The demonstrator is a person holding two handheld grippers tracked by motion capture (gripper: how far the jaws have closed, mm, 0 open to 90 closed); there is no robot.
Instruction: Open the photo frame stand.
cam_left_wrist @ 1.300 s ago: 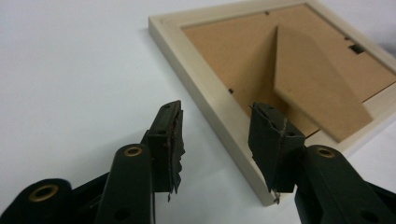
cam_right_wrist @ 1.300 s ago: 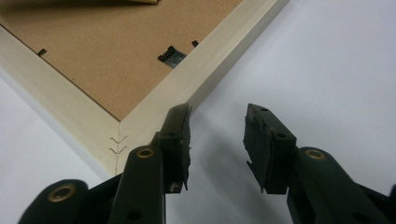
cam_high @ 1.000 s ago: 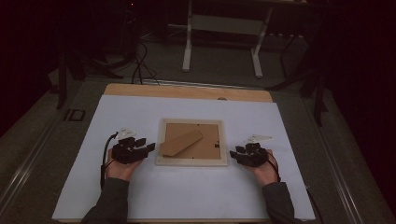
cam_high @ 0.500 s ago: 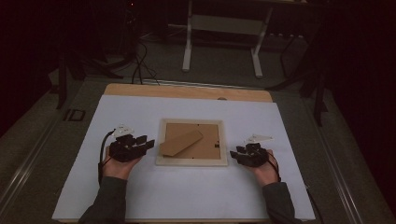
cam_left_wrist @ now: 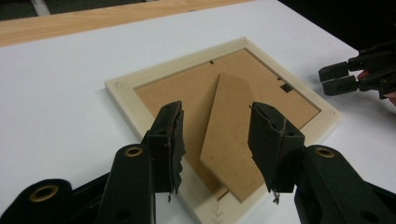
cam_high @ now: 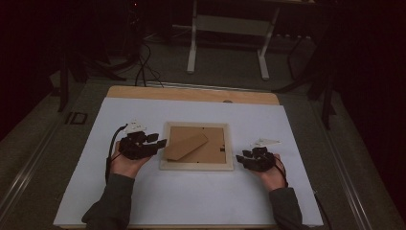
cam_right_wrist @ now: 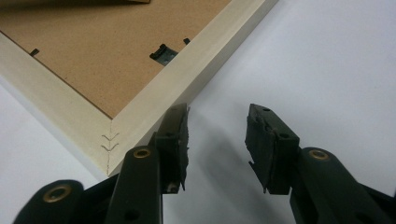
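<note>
A pale wooden picture frame [cam_high: 196, 166] lies face down mid-table, its brown backing and fold-out stand flap [cam_high: 186, 143] facing up. My left gripper [cam_high: 158, 142] hovers over the frame's left edge, tips pointing right. In the left gripper view the left gripper [cam_left_wrist: 216, 135] is open above the stand flap [cam_left_wrist: 229, 121], gripping nothing; its jaws have just been opening. My right gripper [cam_high: 242, 158] rests on the table at the frame's right edge. In the right gripper view the right gripper [cam_right_wrist: 217, 126] is open beside the frame's rim [cam_right_wrist: 187, 79], near a black clip [cam_right_wrist: 163, 52].
A white sheet [cam_high: 191, 201] covers the table, with a wooden strip [cam_high: 191, 93] along the far edge. Beyond it, white stand legs [cam_high: 225, 48] and cables lie on the dark floor. The right gripper [cam_left_wrist: 334, 79] shows at the far right of the left gripper view.
The left hand has lifted its gripper and carried it right, over the frame's left rim. The right hand and the frame have stayed where they were.
</note>
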